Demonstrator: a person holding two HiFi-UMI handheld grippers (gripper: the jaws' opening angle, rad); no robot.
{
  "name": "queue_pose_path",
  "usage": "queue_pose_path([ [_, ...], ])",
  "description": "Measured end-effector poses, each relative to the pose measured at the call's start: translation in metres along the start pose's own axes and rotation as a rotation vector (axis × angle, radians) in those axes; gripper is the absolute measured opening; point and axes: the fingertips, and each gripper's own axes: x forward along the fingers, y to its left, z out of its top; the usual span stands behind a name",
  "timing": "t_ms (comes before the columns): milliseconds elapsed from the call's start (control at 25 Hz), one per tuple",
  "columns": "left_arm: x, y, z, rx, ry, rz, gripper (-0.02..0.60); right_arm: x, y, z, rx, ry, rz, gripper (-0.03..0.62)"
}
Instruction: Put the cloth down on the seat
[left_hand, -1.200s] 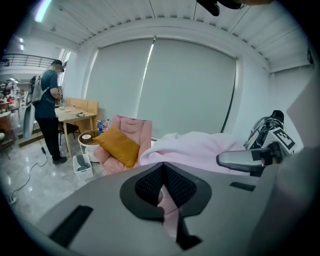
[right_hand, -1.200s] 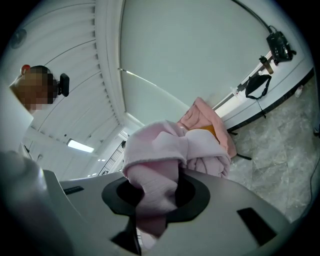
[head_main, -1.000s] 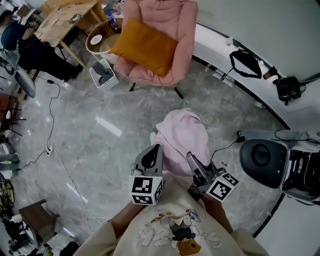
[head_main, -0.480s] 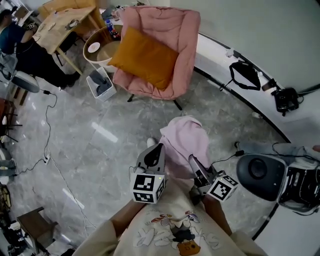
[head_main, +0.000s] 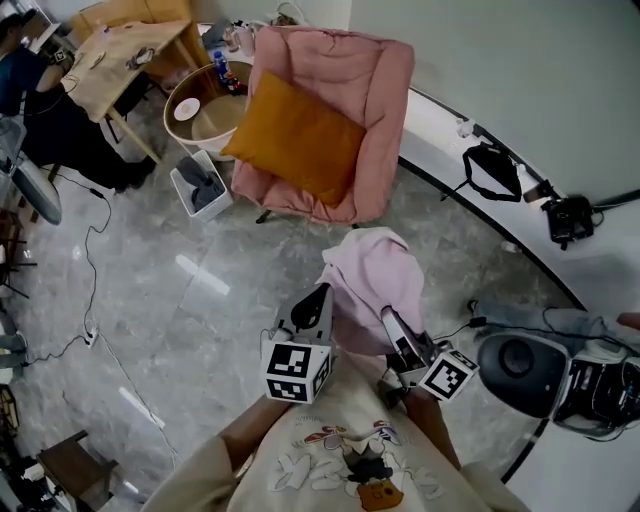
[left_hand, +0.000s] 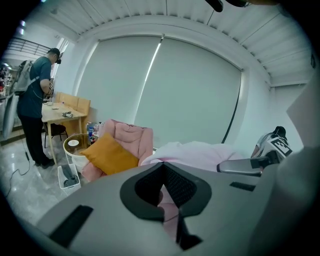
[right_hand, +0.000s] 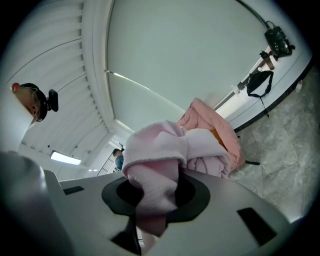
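Glossy marble floor (head_main: 200, 300) is gleaming below; the left gripper (head_main: 321, 292) and right gripper (head_main: 386, 313) are both clamping the soft, crumpled pink cloth (head_main: 375, 272).

The person wears a loose cream shirt (head_main: 285, 478) with a cartoon print (head_main: 362, 468) in brown, orange and red on the chest. The left gripper (head_main: 321, 294) and right gripper (head_main: 387, 316) are grey with black jaw linings. Each carries a white cube (head_main: 293, 373) with black square markers.

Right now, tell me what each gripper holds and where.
Both hold the pink cloth: the left gripper pinches a thin fold, the right gripper a thick bunched fold.
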Motion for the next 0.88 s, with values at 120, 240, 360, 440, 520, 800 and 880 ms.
queue_pose_path([
  [120, 0.011, 0.025, 0.012, -0.007, 0.004, -0.014, 0.003, 0.028, 0.003, 0.006, -0.008, -0.011, -0.014, 0.124],
  [240, 0.014, 0.047, 0.021, -0.015, 0.005, -0.024, 0.003, 0.050, 0.005, 0.009, -0.024, -0.020, -0.036, 0.124],
  [360, 0.016, 0.064, 0.026, -0.026, 0.009, -0.036, 0.003, 0.070, 0.008, 0.010, -0.036, -0.030, -0.044, 0.126],
  [440, 0.020, 0.070, 0.025, -0.031, 0.028, -0.056, 0.003, 0.082, 0.011, 0.010, -0.039, -0.030, -0.047, 0.124],
  [520, 0.024, 0.073, 0.023, -0.032, 0.047, -0.076, 0.003, 0.092, 0.011, 0.010, -0.037, -0.025, -0.056, 0.124],
  [800, 0.034, 0.081, 0.031, -0.033, 0.062, -0.106, 0.003, 0.123, 0.011, 0.013, -0.063, -0.002, -0.081, 0.124],
  [880, 0.040, 0.084, 0.033, -0.032, 0.062, -0.104, 0.003, 0.130, 0.008, 0.014, -0.060, 0.000, -0.081, 0.124],
])
